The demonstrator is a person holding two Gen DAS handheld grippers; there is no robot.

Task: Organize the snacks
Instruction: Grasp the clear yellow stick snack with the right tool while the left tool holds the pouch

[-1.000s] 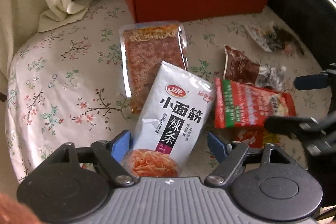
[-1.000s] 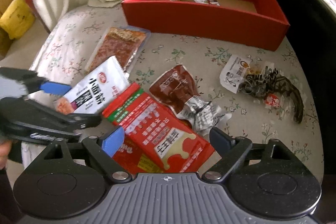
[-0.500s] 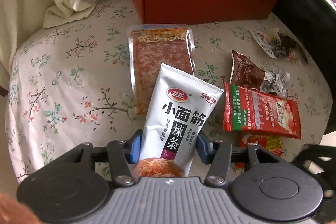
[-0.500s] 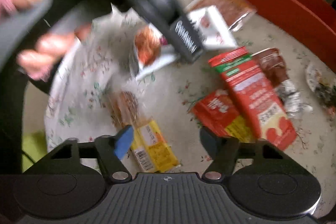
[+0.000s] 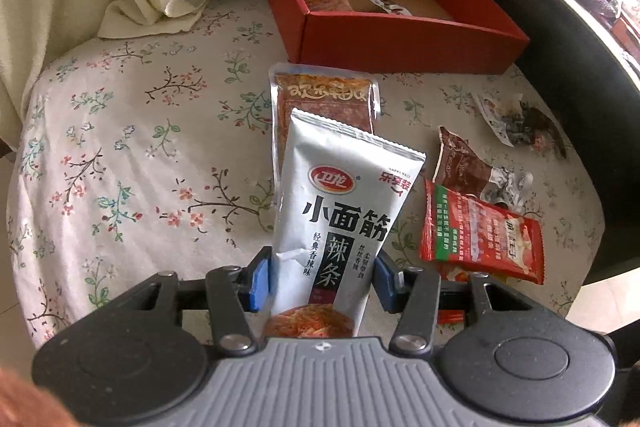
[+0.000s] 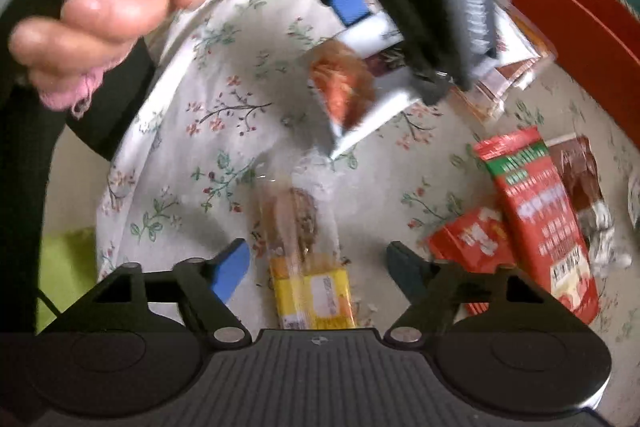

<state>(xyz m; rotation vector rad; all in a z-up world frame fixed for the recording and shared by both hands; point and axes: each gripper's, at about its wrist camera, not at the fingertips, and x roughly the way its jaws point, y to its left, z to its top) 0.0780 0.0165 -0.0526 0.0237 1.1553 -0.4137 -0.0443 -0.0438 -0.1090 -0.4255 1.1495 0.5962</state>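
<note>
Left gripper (image 5: pixel 320 277) now clamped on white packet (image 5: pixel 340 211), lifted, right gripper (image 6: pixel 318 267) open.

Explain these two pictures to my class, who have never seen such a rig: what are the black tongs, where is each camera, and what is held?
There is no robot: a person holds one pair of tongs in each hand, with a camera on each looking along the fingers. In the left view, the left tongs grip a white snack packet above the flowered tablecloth; a red box stands beyond. In the right view, the right tongs are open, empty, over a yellow-ended packet. Red packets lie nearby.
</note>
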